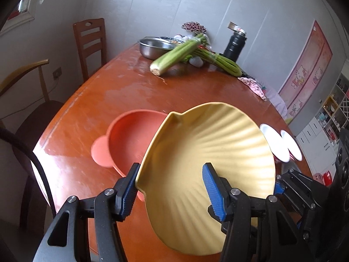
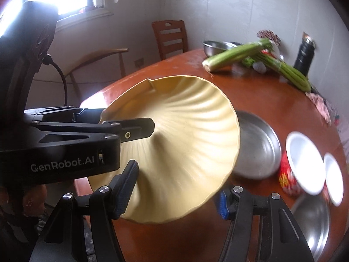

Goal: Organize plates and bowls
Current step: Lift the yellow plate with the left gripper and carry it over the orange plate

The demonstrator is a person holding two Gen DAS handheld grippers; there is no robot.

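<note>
A yellow shell-shaped plate (image 1: 207, 152) (image 2: 185, 135) hangs tilted above the round brown table (image 1: 98, 100). My left gripper (image 1: 172, 174) is shut on its left rim; in the right wrist view one of its fingers (image 2: 139, 128) lies on the ribbed face and the other sits behind the rim. My right gripper (image 2: 178, 181) has the plate's lower edge between its pads, which touch it. A coral plate with round ears (image 1: 130, 139) lies on the table below. To the right are a steel plate (image 2: 257, 148), two red bowls with white insides (image 2: 303, 161) and another steel plate (image 2: 314, 229).
At the far side of the table lie celery stalks (image 1: 174, 54), a steel basin (image 1: 152, 45), a black flask (image 1: 235, 43) and a pink cloth (image 1: 253, 85). A wooden chair (image 1: 91, 41) and a curved-arm chair (image 1: 21, 74) stand along the left edge.
</note>
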